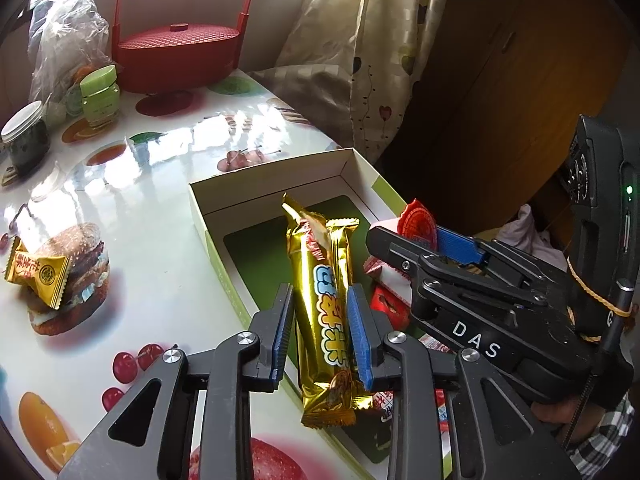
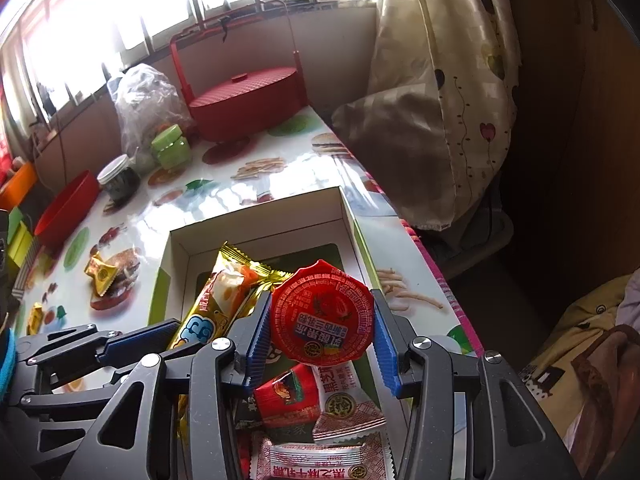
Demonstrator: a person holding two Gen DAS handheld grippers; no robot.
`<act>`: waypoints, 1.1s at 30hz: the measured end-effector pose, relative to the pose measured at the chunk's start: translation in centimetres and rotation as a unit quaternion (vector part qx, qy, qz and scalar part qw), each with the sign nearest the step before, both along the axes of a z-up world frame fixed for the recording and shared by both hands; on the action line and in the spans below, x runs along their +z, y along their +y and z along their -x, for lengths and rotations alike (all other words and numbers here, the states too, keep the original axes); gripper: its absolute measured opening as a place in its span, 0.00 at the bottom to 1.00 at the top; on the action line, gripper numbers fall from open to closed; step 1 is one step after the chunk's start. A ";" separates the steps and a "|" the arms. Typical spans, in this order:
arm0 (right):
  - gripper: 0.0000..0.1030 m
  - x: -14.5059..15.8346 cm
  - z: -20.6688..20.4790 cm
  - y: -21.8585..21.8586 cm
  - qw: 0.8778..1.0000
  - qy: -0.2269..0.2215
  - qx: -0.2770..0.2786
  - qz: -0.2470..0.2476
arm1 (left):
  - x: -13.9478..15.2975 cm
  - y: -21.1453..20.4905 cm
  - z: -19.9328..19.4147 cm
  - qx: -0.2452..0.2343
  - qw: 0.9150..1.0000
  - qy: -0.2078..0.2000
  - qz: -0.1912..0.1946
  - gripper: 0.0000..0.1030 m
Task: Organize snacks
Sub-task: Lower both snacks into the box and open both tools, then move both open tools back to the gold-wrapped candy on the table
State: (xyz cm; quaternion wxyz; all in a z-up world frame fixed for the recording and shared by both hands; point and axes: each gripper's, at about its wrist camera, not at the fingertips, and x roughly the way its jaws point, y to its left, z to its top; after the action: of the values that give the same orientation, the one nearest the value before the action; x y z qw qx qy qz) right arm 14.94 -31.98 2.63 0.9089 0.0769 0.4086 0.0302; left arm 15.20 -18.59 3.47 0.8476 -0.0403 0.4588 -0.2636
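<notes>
An open white-and-green cardboard box (image 1: 272, 178) (image 2: 256, 224) sits on the fruit-print table. A long gold snack bar (image 1: 320, 280) (image 2: 216, 300) lies in it, its near end over the box's front edge. My left gripper (image 1: 320, 332) (image 2: 140, 340) straddles the bar with its jaws slightly apart, and a thin gap shows at the left pad. My right gripper (image 2: 320, 340) (image 1: 420, 236) is shut on a red-lidded jelly cup (image 2: 322, 312) (image 1: 418, 224), held above the box. Under it lie a red packet (image 2: 288, 396) and white-red wrapped snacks (image 2: 344, 412). A yellow candy (image 1: 38, 276) (image 2: 102, 274) lies left of the box.
At the back stand a red lidded basket with a tall handle (image 1: 176, 56), a green-lidded jar (image 1: 100, 96), a dark jar with a white lid (image 1: 26, 136) and a plastic bag (image 1: 68, 40). A red bowl (image 2: 66, 208) sits far left. A curtain (image 1: 384, 60) hangs past the table's right edge.
</notes>
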 end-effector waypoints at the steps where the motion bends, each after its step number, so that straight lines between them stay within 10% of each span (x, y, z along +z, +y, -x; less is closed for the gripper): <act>1: 0.44 0.0 0.0 0.0 1.000 0.000 0.000 0.001 | 0.1 0.1 0.0 0.001 1.000 -0.001 -0.001 0.33; 33: 0.53 1.7 3.5 0.7 1.000 -0.027 -0.014 0.007 | 2.4 1.7 3.3 0.008 0.999 -0.042 -0.012 0.43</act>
State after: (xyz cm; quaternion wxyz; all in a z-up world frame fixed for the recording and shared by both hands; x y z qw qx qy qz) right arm 11.41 -31.32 4.28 0.9205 0.0752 0.3832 0.0163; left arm 11.90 -16.90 5.90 0.8684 -0.0231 0.4260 -0.2527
